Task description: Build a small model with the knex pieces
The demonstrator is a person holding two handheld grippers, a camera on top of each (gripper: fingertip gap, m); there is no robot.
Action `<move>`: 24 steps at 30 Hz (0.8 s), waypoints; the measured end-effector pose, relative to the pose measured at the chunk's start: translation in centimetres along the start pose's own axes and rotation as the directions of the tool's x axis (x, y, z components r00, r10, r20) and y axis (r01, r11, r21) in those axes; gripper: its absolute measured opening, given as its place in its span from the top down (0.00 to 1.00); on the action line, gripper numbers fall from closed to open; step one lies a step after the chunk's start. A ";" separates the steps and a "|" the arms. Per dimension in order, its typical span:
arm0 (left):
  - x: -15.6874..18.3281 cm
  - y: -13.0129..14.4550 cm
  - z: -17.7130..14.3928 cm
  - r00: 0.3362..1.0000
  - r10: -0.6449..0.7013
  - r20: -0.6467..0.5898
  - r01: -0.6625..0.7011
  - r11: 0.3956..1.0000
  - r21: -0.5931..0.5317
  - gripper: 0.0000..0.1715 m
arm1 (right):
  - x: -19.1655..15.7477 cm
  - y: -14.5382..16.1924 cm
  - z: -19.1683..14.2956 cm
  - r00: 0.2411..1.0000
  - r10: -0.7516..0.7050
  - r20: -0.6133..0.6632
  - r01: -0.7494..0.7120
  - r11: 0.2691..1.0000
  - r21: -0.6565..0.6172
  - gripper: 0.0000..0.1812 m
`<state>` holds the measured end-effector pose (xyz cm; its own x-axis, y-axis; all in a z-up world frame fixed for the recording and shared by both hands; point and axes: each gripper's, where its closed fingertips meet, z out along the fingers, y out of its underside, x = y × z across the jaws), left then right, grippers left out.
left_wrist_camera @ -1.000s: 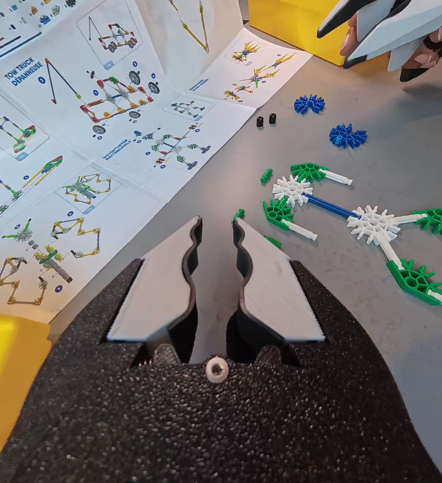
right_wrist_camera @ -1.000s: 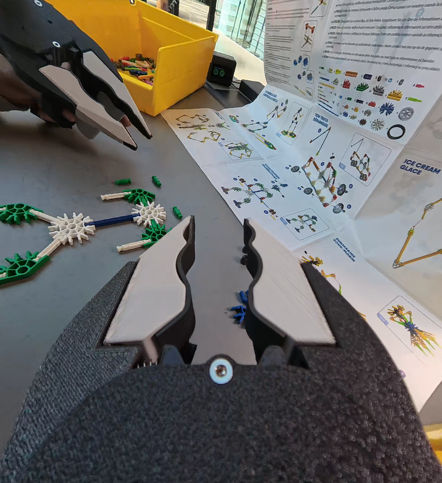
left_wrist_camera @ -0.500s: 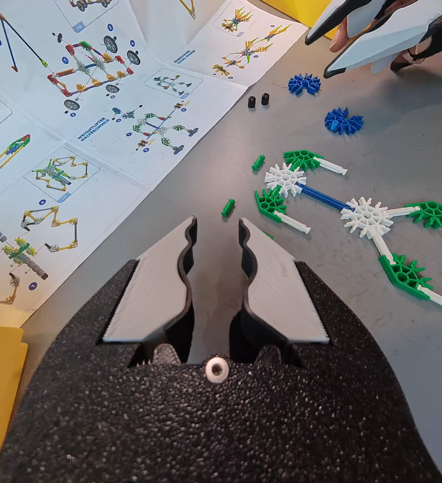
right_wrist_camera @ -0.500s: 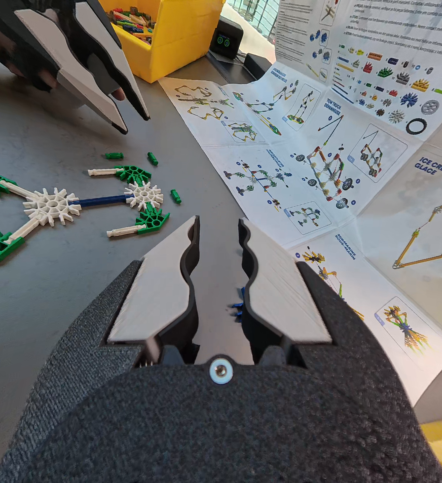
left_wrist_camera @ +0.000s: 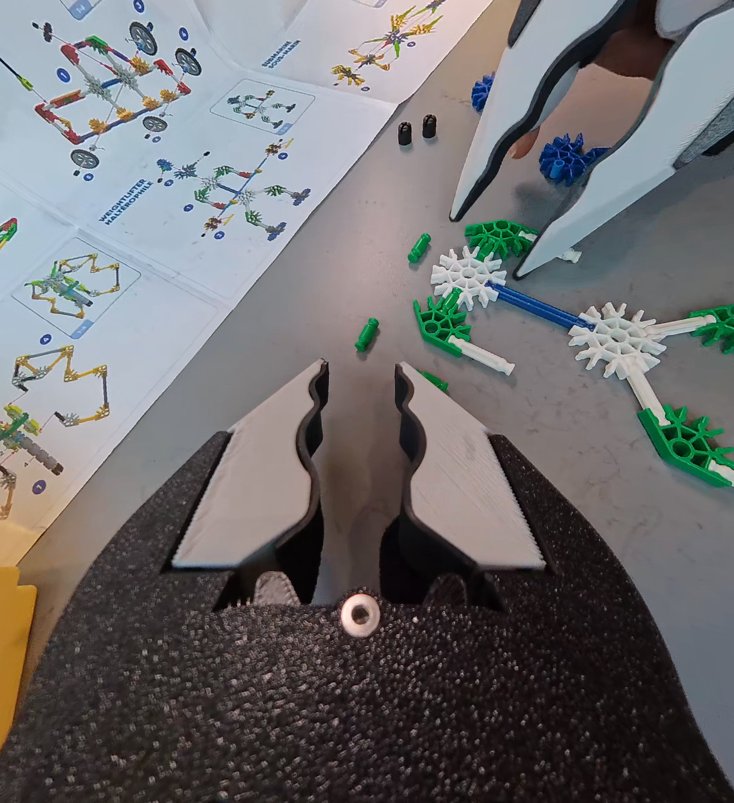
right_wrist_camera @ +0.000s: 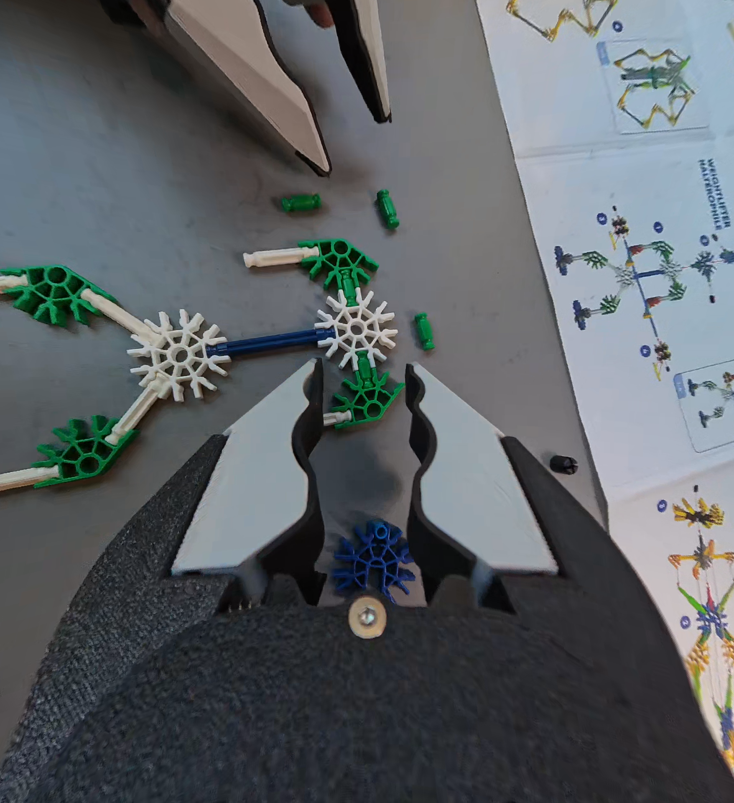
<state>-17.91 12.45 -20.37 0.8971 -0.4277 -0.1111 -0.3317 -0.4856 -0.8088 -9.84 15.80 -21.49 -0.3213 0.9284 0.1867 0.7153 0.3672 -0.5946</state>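
Your left tongs (left_wrist_camera: pixel 361 369): parted, empty, above grey desk (left_wrist_camera: pixel 573 565), nearest loose green peg (left_wrist_camera: pixel 366 333). Your right tongs (right_wrist_camera: pixel 363 367): parted, gripping nothing, tips either side of green connector (right_wrist_camera: pixel 367 397) w/ white rod. Blue connector (right_wrist_camera: pixel 374 558) lies on desk beneath them. Rod-and-connector assembly (right_wrist_camera: pixel 178 354) lies partly built; 3 green pegs, 2 black caps (left_wrist_camera: pixel 417 129) loose. Instruction sheet (left_wrist_camera: pixel 139 174) beside.

Green fan connectors (right_wrist_camera: pixel 338 262), white snowflake hubs (right_wrist_camera: pixel 355 329) and a blue rod (right_wrist_camera: pixel 269 342) are lying on the grey surface (right_wrist_camera: pixel 96 152). Both tongs' fingers (left_wrist_camera: pixel 261 473) are showing pale grey faces edged black, above speckled black bodies.
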 end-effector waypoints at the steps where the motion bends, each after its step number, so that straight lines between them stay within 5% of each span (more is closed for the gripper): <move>1: 0.0 0.0 -0.1 1.000 0.000 -0.001 0.000 1.000 0.001 0.83 | -0.4 -0.1 0.1 0.999 -0.005 0.036 0.005 1.000 0.002 0.86; 12: 0.8 0.1 -0.3 0.999 -0.004 -0.053 0.004 1.000 0.001 0.83 | -6.2 -0.6 -0.8 0.962 -0.181 0.206 0.164 0.982 0.099 0.92; 24: 2.7 0.9 -0.1 0.988 0.051 -0.149 -0.057 0.998 -0.040 0.82 | -6.5 -1.1 -1.4 0.967 -0.155 0.202 0.124 0.979 0.159 0.85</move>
<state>-15.76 10.78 -21.32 0.8257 -0.5603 -0.0648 -0.3937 -0.4903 -0.7775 -7.62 9.45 -20.98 -0.5475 0.8289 0.1146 0.5618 0.4656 -0.6838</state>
